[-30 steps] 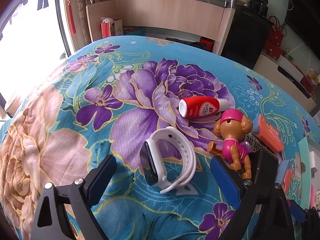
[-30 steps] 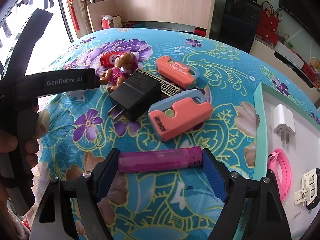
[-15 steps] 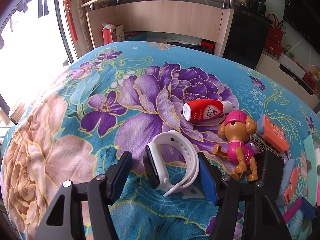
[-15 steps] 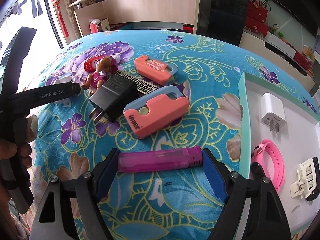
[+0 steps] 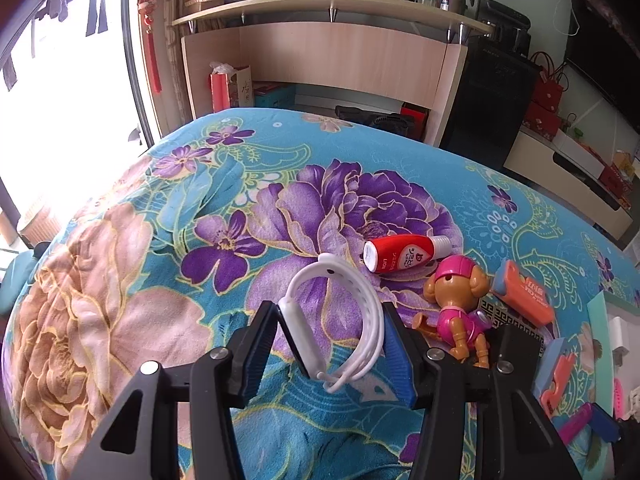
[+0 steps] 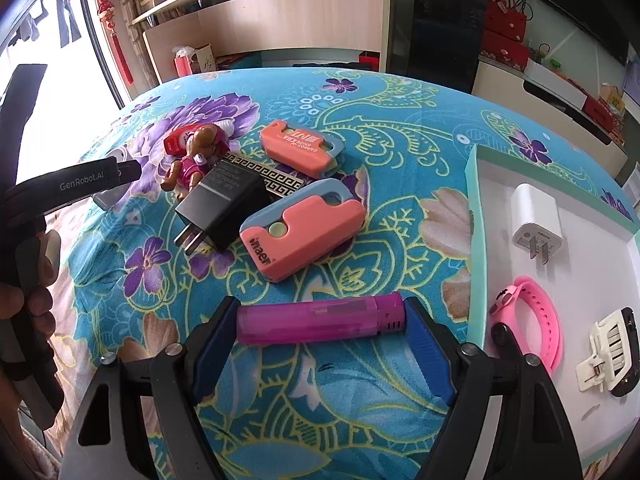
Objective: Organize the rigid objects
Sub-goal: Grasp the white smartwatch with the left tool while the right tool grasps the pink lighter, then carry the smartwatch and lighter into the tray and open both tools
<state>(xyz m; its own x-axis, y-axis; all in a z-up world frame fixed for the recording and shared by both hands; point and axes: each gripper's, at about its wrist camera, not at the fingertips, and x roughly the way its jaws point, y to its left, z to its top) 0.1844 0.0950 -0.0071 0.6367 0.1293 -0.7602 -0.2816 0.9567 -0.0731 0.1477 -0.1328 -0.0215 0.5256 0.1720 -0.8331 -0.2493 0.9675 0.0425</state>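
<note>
A white smartwatch (image 5: 370, 312) stands on edge on the flowered blue cloth (image 5: 160, 280), in the left wrist view. My left gripper (image 5: 330, 312) is closing around it; one pad touches the watch body, the other presses the strap. In the right wrist view my right gripper (image 6: 320, 302) is shut on a purple lighter (image 6: 316, 320), held end to end just above the cloth. To its right, a white tray with a teal rim (image 6: 476, 240) holds a white charger (image 6: 534, 220), a pink band (image 6: 536, 320) and a hair clip (image 6: 608, 356).
A red tube (image 5: 400, 254), a toy dog (image 5: 456, 304) and an orange cutter (image 5: 524, 294) lie right of the watch. A black charger (image 6: 224, 204) and another orange cutter (image 6: 308, 228) sit beyond the lighter. A person's hand (image 6: 32, 300) grips the left tool. Shelves stand behind the table.
The left jaws have closed from wide apart onto the white watch, which now stands more upright. The right gripper keeps its hold on the purple lighter and has barely shifted.
</note>
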